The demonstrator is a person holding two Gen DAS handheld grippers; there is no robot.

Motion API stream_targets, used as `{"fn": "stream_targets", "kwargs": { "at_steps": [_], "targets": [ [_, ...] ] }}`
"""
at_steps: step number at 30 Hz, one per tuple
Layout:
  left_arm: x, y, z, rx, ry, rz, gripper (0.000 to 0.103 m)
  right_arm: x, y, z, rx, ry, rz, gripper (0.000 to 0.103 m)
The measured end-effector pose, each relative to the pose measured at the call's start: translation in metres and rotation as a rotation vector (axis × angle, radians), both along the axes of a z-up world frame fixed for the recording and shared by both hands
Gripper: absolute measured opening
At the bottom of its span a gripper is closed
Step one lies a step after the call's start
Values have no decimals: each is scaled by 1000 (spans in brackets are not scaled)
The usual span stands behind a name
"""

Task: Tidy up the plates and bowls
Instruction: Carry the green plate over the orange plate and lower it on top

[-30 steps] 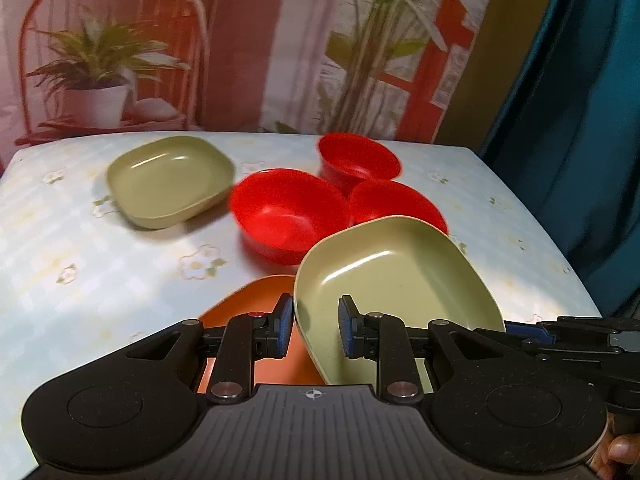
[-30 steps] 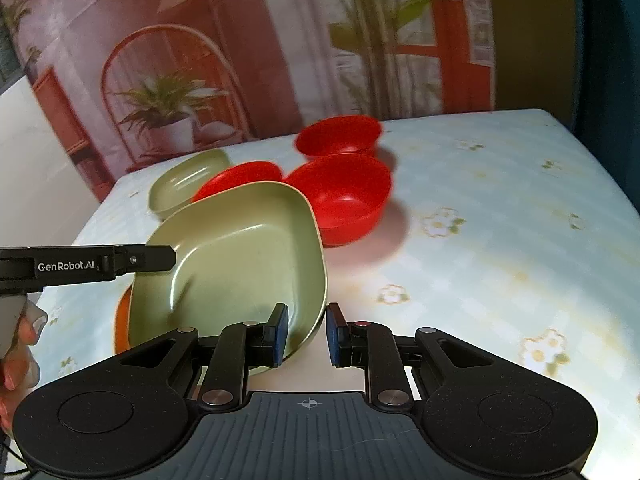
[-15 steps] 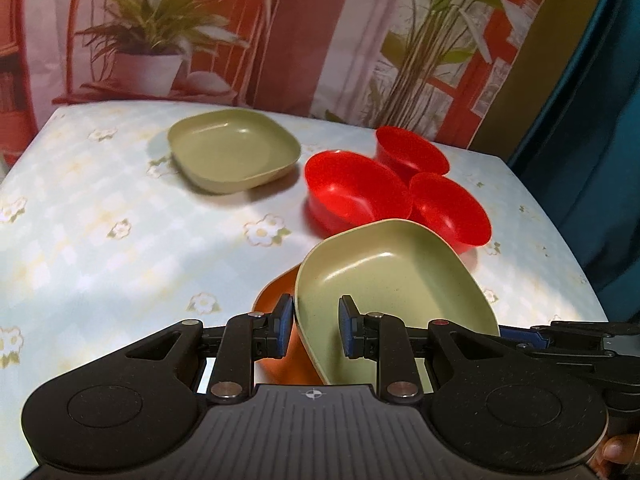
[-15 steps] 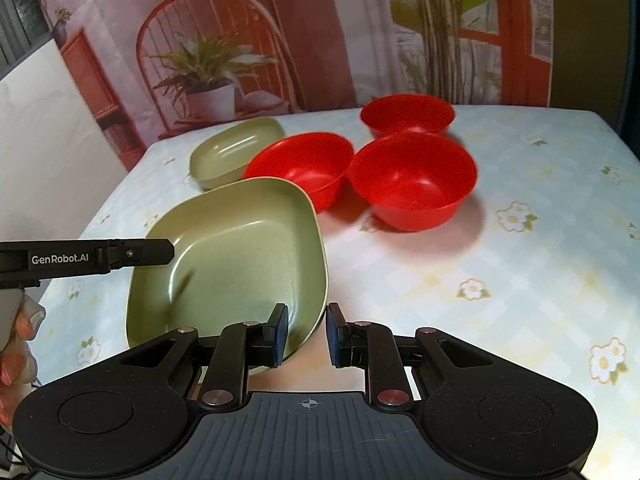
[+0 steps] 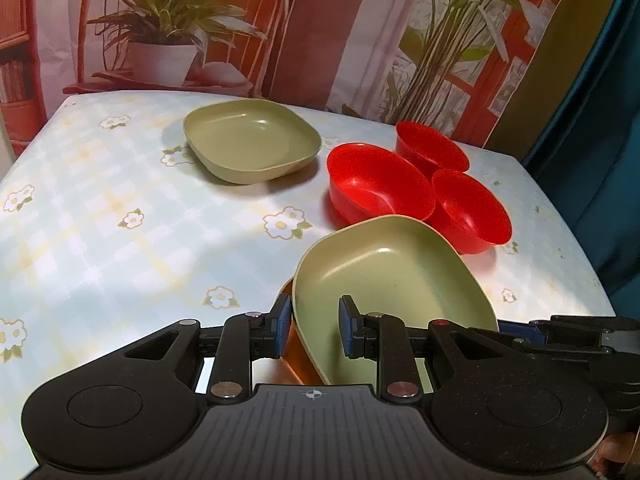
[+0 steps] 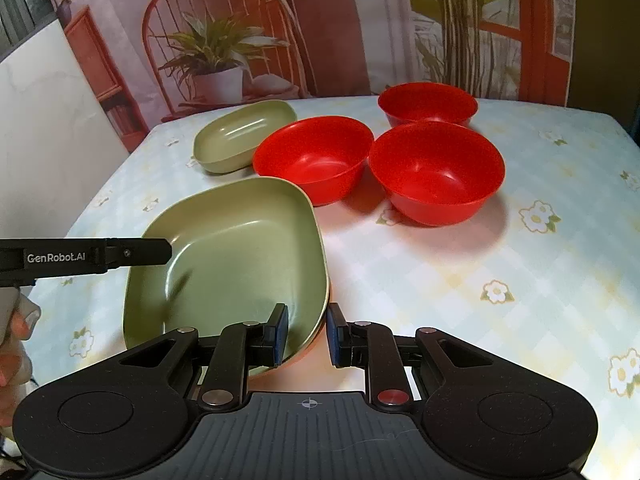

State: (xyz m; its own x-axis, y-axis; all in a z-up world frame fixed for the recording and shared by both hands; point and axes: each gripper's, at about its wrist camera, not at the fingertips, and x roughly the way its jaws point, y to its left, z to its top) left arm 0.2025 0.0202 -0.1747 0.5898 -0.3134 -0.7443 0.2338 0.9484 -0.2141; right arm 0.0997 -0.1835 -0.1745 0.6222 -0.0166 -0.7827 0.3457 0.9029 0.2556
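So in the left wrist view, the left tool (image 5: 311,330) had its pads pinching the near rim of the green plate (image 5: 384,276), one pad inside and one outside. That plate sat nested in an orange plate (image 5: 298,354) underneath, which is probably why the grip was on the edge: it looked like the two were being carried as a stack. Further ahead of the tool, a second green plate (image 5: 252,146) sat alone on the desk (image 5: 100,220), and three red bowls (image 5: 380,188) were bunched together ahead and to the right.

Right wrist view: the right tool (image 6: 307,334) was clamped on the opposite corner of the same green plate (image 6: 232,256), so both sides shared the load and kept it level-ish. The left tool's arm poked in from the left. The bowls (image 6: 436,172) and the other green plate (image 6: 240,132) sat beyond it, I'd guess waiting for stacking.
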Motion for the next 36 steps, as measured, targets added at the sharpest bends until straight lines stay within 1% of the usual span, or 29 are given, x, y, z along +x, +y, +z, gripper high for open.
{"fn": "stream_targets", "kwargs": {
  "at_steps": [8,18,22,25,27,31,36],
  "targets": [
    [-1,1,-5,20,11,4,26,6,4,-2,-35,1,21,20],
    [-4,5,-9,9,18,28,26,10,12,-3,-104,6,52,22],
    [-6,5,-8,17,11,38,26,13,14,-3,-121,14,66,22],
    [-8,5,-7,36,1,49,27,13,18,-2,-142,13,76,27],
    [-8,8,-8,26,7,52,28,14,19,-1,-157,14,78,28],
    [-9,10,-10,26,16,56,29,13,18,-1,-156,14,71,29],
    [-11,12,-8,16,12,60,30,12,13,-9,-131,35,58,28]
  ]
}}
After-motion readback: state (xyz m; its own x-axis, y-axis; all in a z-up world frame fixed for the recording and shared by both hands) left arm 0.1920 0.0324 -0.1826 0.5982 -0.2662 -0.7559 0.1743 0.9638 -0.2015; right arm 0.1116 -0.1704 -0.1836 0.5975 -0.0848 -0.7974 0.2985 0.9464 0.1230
